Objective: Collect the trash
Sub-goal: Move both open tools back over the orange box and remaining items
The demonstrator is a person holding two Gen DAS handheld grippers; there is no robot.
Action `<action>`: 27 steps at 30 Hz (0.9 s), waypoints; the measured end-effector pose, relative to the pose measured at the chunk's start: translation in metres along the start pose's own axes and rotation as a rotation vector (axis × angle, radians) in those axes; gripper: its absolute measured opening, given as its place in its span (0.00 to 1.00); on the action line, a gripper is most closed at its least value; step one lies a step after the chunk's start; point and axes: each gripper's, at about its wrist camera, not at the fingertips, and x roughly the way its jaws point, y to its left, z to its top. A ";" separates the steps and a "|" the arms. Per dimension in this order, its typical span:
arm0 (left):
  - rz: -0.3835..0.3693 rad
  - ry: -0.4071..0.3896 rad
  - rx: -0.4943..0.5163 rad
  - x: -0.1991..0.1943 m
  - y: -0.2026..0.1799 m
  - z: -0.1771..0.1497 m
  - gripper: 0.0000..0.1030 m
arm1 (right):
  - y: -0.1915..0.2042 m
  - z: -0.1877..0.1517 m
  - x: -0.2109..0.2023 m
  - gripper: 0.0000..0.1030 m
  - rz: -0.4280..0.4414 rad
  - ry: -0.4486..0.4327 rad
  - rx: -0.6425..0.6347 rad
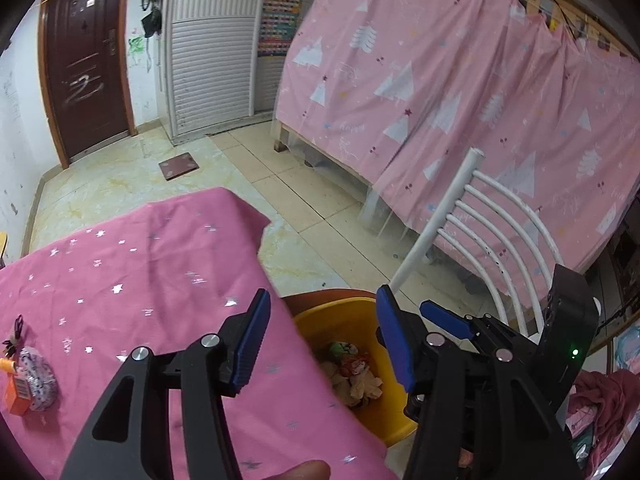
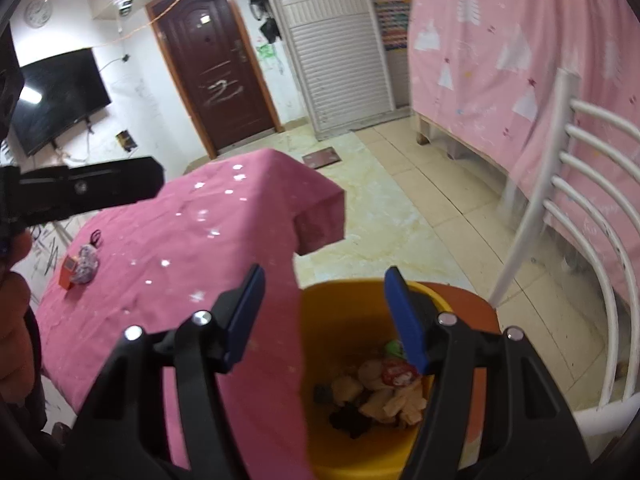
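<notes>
A yellow bin (image 1: pixel 344 316) (image 2: pixel 340 312) stands on an orange chair seat beside the table, holding crumpled tissues and wrappers (image 1: pixel 356 376) (image 2: pixel 384 392). My left gripper (image 1: pixel 320 316) is open and empty above the table edge and the bin. My right gripper (image 2: pixel 324 292) is open and empty right over the bin; its blue fingertip (image 1: pixel 444 320) also shows in the left wrist view. On the pink star tablecloth (image 1: pixel 140 272) (image 2: pixel 192 240) lie an orange box (image 1: pixel 18 394) (image 2: pixel 69 274) and a small patterned pouch (image 1: pixel 38 380) (image 2: pixel 86 266).
A white metal chair back (image 1: pixel 480 232) (image 2: pixel 580 208) rises to the right of the bin. A pink curtain (image 1: pixel 440 80) covers a bed frame behind. A brown scale (image 1: pixel 178 165) lies on the tiled floor near the dark door (image 2: pixel 216 76).
</notes>
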 end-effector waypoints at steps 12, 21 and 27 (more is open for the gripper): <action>0.066 -0.063 -0.070 -0.046 0.079 -0.013 0.47 | 0.085 0.016 0.021 0.64 0.070 0.023 -0.124; 0.127 -0.078 -0.133 -0.071 0.140 -0.031 0.51 | 0.140 0.022 0.037 0.64 0.114 0.054 -0.217; 0.192 -0.084 -0.198 -0.084 0.183 -0.046 0.61 | 0.173 0.020 0.045 0.65 0.138 0.075 -0.272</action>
